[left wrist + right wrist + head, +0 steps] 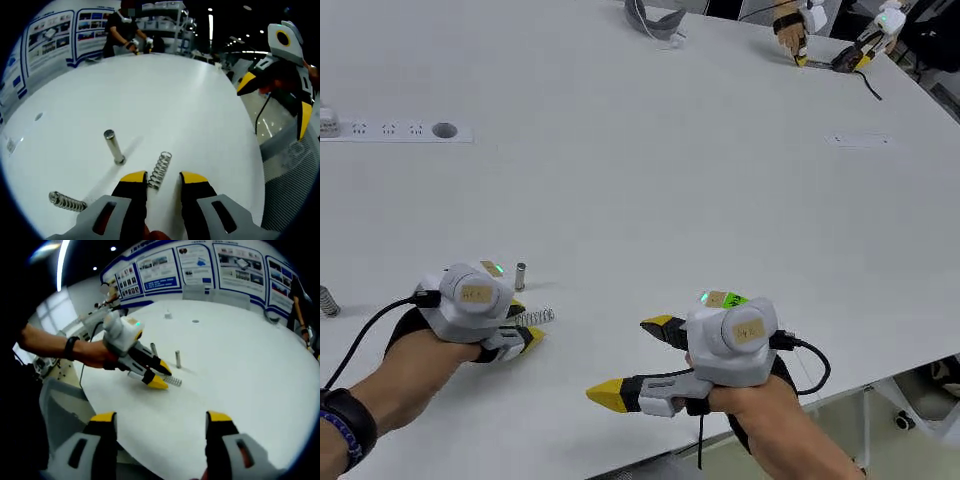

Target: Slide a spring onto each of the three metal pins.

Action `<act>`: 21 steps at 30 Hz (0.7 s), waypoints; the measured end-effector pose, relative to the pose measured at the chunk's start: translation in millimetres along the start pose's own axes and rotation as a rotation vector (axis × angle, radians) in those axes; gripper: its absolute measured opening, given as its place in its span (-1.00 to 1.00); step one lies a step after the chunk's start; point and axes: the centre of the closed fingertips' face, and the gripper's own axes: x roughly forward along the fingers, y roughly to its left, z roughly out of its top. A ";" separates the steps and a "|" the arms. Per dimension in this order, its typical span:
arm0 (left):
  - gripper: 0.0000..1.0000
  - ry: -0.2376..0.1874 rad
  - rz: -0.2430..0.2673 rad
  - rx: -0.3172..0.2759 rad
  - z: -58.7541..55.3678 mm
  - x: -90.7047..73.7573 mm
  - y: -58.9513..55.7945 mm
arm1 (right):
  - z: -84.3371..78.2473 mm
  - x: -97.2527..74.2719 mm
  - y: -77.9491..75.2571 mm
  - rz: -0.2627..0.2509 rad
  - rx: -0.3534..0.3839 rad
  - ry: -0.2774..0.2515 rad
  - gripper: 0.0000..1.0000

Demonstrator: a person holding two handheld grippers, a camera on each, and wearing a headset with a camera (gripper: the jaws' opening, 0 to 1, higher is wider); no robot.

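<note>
Closest in, at the near edge of the white workbench (pixel 670 180) and toward the right, the right gripper (pixel 630 358) is held with its yellow-tipped jaws spread wide and nothing between them. The jaws point left toward the other gripper. Left of it and slightly farther in, the left gripper (pixel 164 177) sits low over the table with its jaws only narrowly apart. A spring (pixel 160 170) lies flat on the table in that gap. Its near end is just beside the left-hand jaw tip and its far end reaches out past both tips. The gap is wider than the spring, so the jaws are not clamping it. Just beyond the spring and a little to the left, a metal pin (pixel 114 147) stands upright on the table, bare and not touching the spring. Further left, near the table's left side, a second spring (pixel 328 300) lies on its own, well apart from the pin. Far back on the left, a white power strip (pixel 395 130) lies flat on the tabletop. At the far right edge, another person's hands (pixel 790 35) rest on the table, and a grey curved object (pixel 655 20) sits near them to the left.
</note>
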 end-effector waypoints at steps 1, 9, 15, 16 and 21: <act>-0.49 0.006 0.006 0.003 -1.8 0.8 1.5 | -0.9 0.1 0.3 0.000 0.003 0.000 0.47; -0.77 0.026 0.034 0.043 -4.5 1.4 6.1 | -4.7 2.0 3.1 0.006 0.018 0.000 0.47; -0.78 0.028 0.029 0.009 -5.0 -4.4 3.8 | -3.4 3.3 3.6 0.008 0.018 -0.001 0.47; -0.79 0.028 0.031 0.005 -5.4 -6.2 3.7 | -2.9 3.7 3.8 0.009 0.016 -0.002 0.47; -0.79 0.016 0.033 -0.010 -4.9 -15.8 3.0 | -0.5 5.4 4.7 0.014 0.013 -0.002 0.47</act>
